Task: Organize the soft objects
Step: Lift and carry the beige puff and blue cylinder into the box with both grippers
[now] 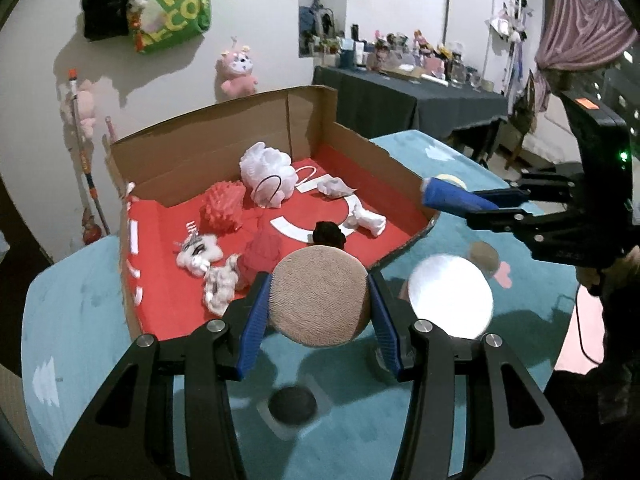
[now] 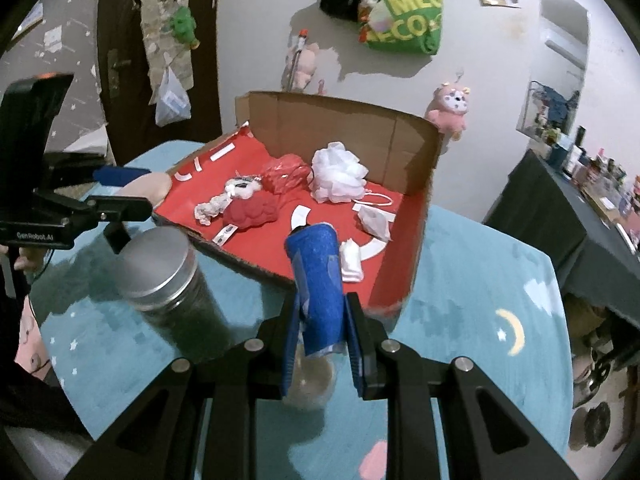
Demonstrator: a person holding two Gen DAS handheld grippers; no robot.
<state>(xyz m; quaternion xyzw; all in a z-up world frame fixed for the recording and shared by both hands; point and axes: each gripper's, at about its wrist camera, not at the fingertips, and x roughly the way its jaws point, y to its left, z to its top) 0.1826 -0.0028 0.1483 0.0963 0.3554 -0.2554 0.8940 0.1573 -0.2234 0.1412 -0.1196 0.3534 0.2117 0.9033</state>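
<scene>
The left gripper (image 1: pixel 319 304) pinches a round tan knitted ball (image 1: pixel 319 296) between its blue ribbed pads, held above the teal rug-like table cover (image 1: pixel 80 320) just short of the near edge of the cardboard box (image 1: pixel 224 136). The right gripper (image 2: pixel 320 304) is squeezed nearly together on a blue rolled sponge-like piece (image 2: pixel 316 276), upright between the pads, close to the box's torn front lip. The box stands open toward both grippers, its tall back flap and one side wall raised, its red floor largely free in the middle. Inside lie a fluffy white mesh bath pouf (image 1: pixel 268 174), a spiky red ball (image 1: pixel 222 208), a red knitted lump (image 2: pixel 252 212), a white braided rope toy (image 1: pixel 218 284) and crumpled white scraps. Beside the box, between the grippers, stands a glass jar with a smooth metal lid (image 2: pixel 154 260); its dark contents are hard to make out.
</scene>
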